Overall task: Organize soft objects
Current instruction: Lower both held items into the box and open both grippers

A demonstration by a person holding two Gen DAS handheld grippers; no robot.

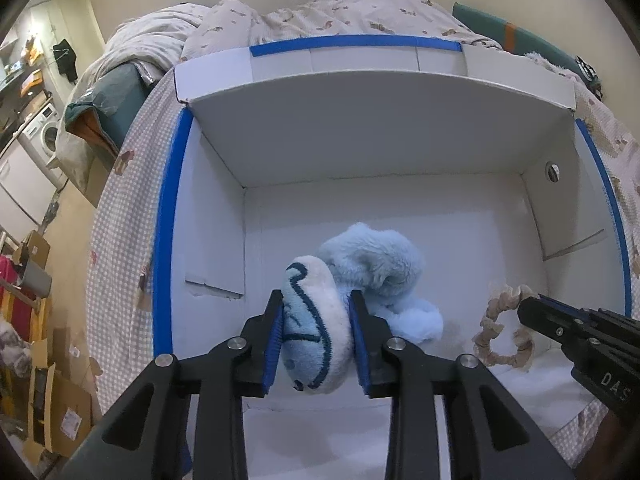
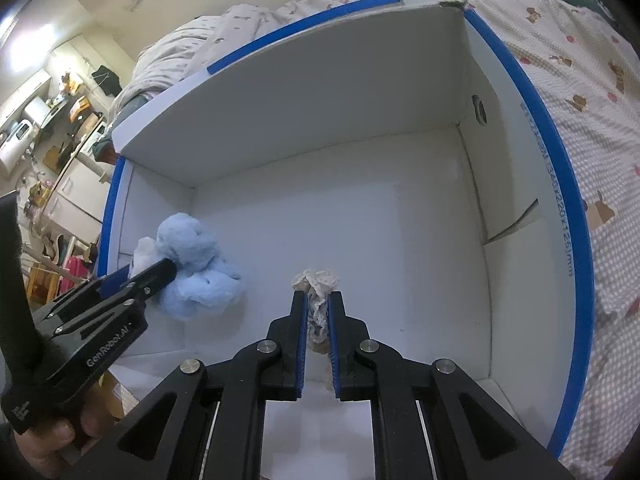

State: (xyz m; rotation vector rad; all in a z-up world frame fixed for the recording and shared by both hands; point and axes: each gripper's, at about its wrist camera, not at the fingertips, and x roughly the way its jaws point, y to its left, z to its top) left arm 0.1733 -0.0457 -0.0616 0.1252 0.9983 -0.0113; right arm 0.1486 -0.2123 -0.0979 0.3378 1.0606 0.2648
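A light blue plush toy [image 1: 372, 268] hangs inside an open white box [image 1: 360, 132] with blue tape on its rims. My left gripper [image 1: 318, 298] is shut on the toy's white and blue foot, low over the box floor. The toy also shows in the right wrist view [image 2: 196, 276], with the left gripper [image 2: 150, 272] on it. My right gripper [image 2: 318, 298] is shut on a beige lace scrunchie [image 2: 318, 280] inside the same box [image 2: 360, 220], to the right of the toy. In the left wrist view the scrunchie [image 1: 502, 330] hangs from the right gripper [image 1: 524, 312].
The box sits on a bed with a checked, bear-print sheet [image 2: 600, 160] and a rumpled duvet [image 1: 320, 12] behind it. Cardboard boxes [image 1: 52, 400] and a washing machine [image 1: 44, 136] stand on the floor at the left.
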